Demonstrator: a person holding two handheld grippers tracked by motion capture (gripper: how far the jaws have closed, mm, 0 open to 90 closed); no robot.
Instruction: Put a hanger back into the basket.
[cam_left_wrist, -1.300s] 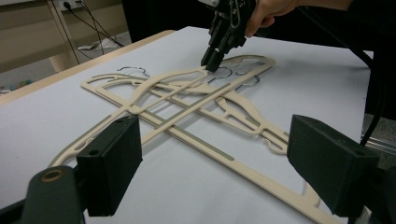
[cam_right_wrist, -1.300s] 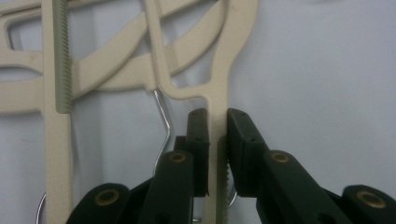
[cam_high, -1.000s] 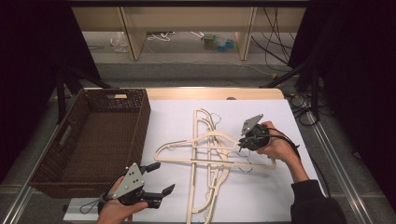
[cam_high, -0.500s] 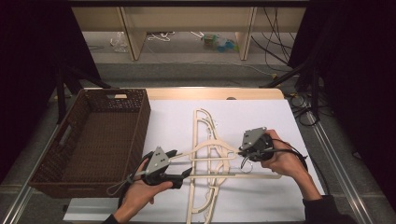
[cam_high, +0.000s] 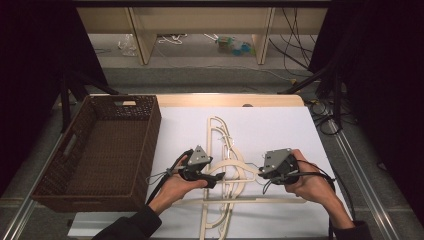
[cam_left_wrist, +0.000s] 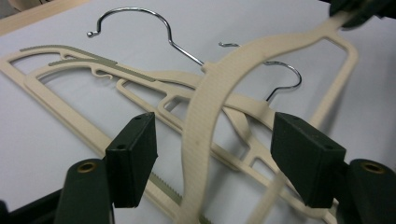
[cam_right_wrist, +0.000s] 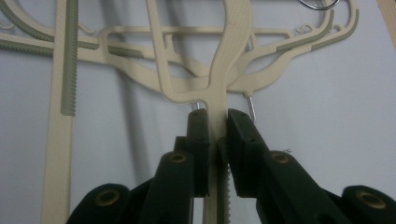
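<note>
Right gripper view has the right tool (cam_right_wrist: 217, 135) clamped on one arm of the raised cream hanger (cam_right_wrist: 229, 60). Its other arm runs between the left tool's (cam_left_wrist: 215, 158) jaws, which have just been closing without pressing it, above the hangers (cam_high: 220, 135) on the tabletop (cam_high: 280, 125).
</note>
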